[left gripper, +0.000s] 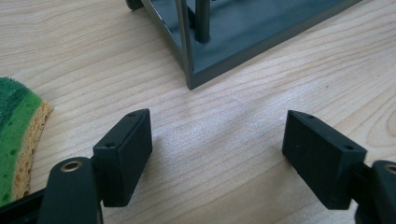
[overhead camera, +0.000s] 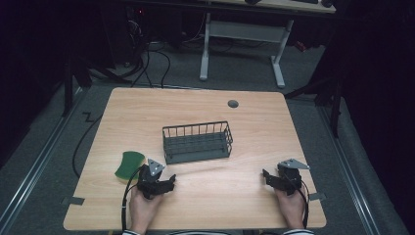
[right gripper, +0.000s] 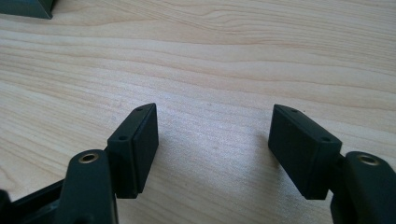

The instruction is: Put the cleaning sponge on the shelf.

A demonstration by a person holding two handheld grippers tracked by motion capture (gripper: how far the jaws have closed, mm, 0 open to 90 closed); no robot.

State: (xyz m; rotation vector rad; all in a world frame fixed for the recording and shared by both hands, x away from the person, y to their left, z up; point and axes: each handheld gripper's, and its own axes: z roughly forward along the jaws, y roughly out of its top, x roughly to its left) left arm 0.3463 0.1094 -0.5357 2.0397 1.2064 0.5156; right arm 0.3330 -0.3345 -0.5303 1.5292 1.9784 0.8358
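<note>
dim room, grey floor, white-legged desk behind.

Sponge: cut off by the left edge in the left gripper view.
Basket: upper part cropped there.
Forearms: cut off at the high view's bottom edge.

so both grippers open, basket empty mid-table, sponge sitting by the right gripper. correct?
One thing is off: the sponge lies by the left gripper, not the right gripper. The high view shows it just left of that hand, and the left gripper view catches its edge. The rest holds: both sets of fingers are spread with nothing between them, and the basket stands empty mid-table.
</note>
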